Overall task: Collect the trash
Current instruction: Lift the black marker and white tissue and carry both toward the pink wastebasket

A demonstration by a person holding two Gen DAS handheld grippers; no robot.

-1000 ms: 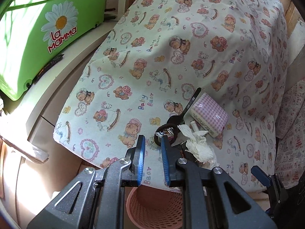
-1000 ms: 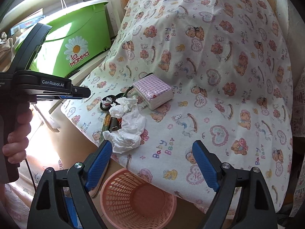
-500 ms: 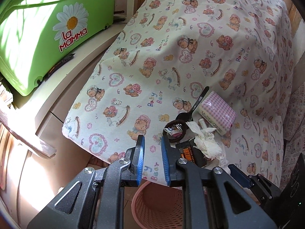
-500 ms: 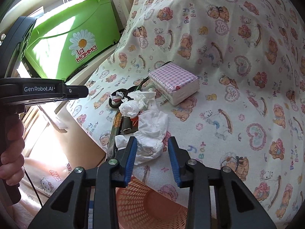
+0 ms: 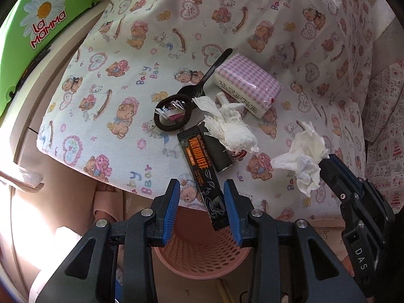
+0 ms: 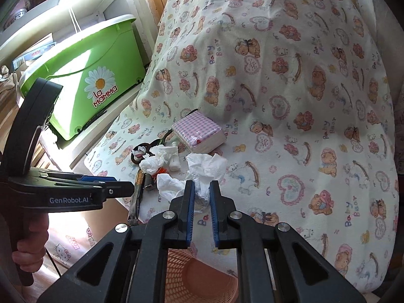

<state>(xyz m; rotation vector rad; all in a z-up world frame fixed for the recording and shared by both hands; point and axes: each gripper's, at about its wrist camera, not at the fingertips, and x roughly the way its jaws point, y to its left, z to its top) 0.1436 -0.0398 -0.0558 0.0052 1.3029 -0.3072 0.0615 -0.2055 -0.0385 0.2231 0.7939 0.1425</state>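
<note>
Right tool (image 6: 202,189) closing on tissue (image 6: 205,169) | left tool (image 5: 202,199) opening around sachet (image 5: 199,166)

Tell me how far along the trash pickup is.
Early. The pink basket shows nothing inside. The right claw is closing on a crumpled tissue; the left claw is opening around the black coffee sachet. Another tissue wad still lies on the sheet.

teddy-print cloth (image 5: 156,50), pink basket (image 5: 202,257), black sachet (image 5: 202,171)
</note>
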